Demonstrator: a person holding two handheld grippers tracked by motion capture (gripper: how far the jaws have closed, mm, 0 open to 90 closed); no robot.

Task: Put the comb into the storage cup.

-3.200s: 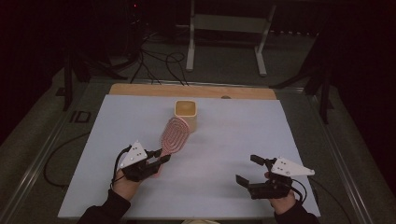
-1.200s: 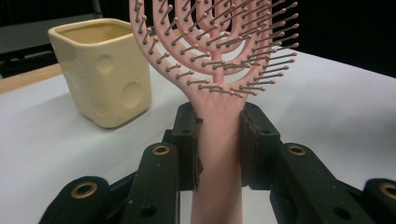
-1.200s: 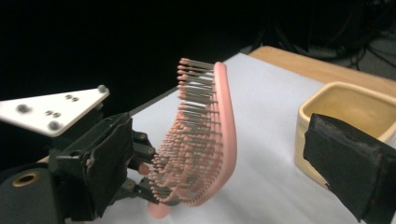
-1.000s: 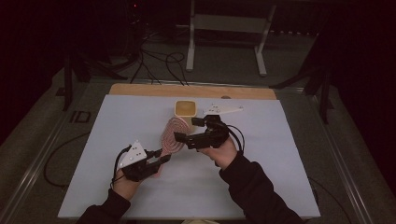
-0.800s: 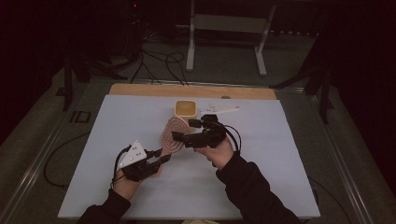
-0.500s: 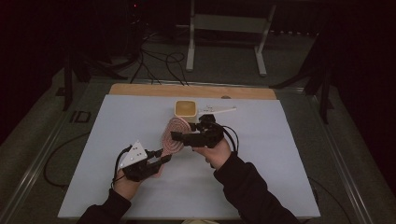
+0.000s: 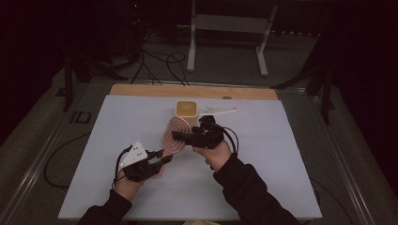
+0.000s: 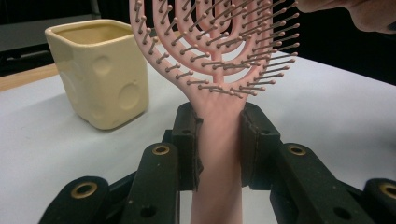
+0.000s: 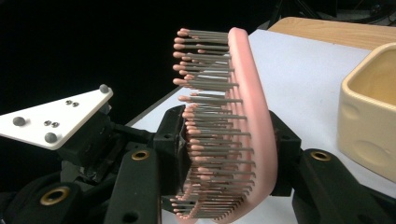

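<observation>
A pink vented hairbrush (image 7: pixel 174 136) is held above the white table. My left gripper (image 7: pixel 162 157) is shut on its handle (image 8: pixel 218 154), pads pressing both sides, with the bristles (image 8: pixel 219 51) rising above my left gripper (image 8: pixel 218 140). My right gripper (image 7: pixel 180 137) reaches in from the right. Its jaws have just been closing around the brush head (image 9: pixel 233 126): in my right gripper (image 9: pixel 229 144) one pad meets the bristle tips, the other the curved back. A cream square cup (image 7: pixel 187 108) stands just behind the brush, upright and empty as far as I see.
The white table mat (image 7: pixel 291 154) ends at a wooden strip (image 7: pixel 141 89) along the far edge. Beyond it stand a metal frame (image 7: pixel 225 28) and floor cables (image 7: pixel 155 61). The cup (image 8: pixel 100 74) sits close to the brush's left in the left gripper view.
The right hand came from the table's front right to the brush, crept a little left, and its jaws narrowed around the brush head. The left hand and brush stayed put.
</observation>
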